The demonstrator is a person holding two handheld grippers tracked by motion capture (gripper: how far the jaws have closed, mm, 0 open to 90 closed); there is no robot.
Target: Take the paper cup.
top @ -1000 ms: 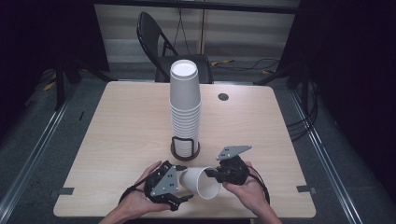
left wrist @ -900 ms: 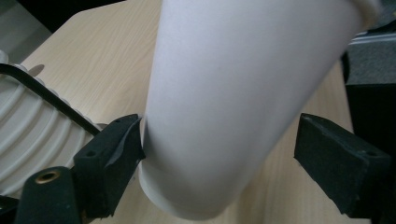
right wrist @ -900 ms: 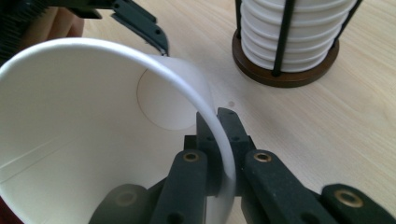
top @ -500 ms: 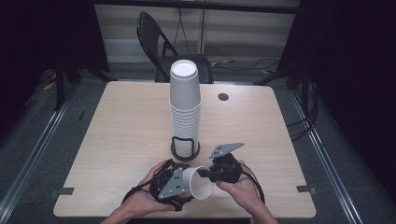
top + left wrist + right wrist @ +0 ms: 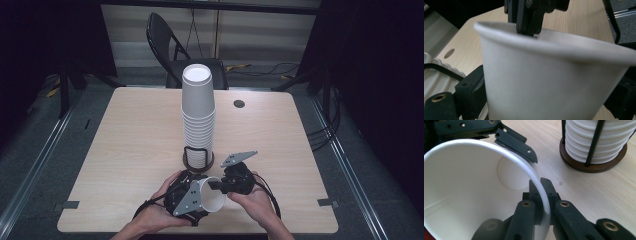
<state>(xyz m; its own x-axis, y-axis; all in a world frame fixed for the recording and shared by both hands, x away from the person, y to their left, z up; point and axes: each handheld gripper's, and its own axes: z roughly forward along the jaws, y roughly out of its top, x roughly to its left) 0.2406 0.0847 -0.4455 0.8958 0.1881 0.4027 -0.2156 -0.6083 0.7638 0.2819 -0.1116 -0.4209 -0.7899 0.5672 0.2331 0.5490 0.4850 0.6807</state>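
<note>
A single white paper cup (image 5: 214, 200) lies on its side near the table's front edge, mouth toward the right. My left gripper (image 5: 196, 196) is shut on its body; its black fingers (image 5: 470, 92) flank the cup wall (image 5: 544, 82). My right gripper (image 5: 216, 186) is shut on the cup's rim: one jaw sits inside the cup (image 5: 469, 195) and one outside, in the right gripper view (image 5: 541, 195). Just behind stands a tall stack of white cups (image 5: 198, 110) in a wire holder with a dark round base (image 5: 594, 157).
The light wooden table (image 5: 130, 135) has a small dark round hole (image 5: 239, 103) at the back right. A black folding chair (image 5: 175, 45) stands beyond the far edge. Cables lie on the floor to the right (image 5: 325, 130).
My right gripper has edged a little left, closer to the cup's mouth, and the cup has turned slightly upward. The cup stack has not moved.
</note>
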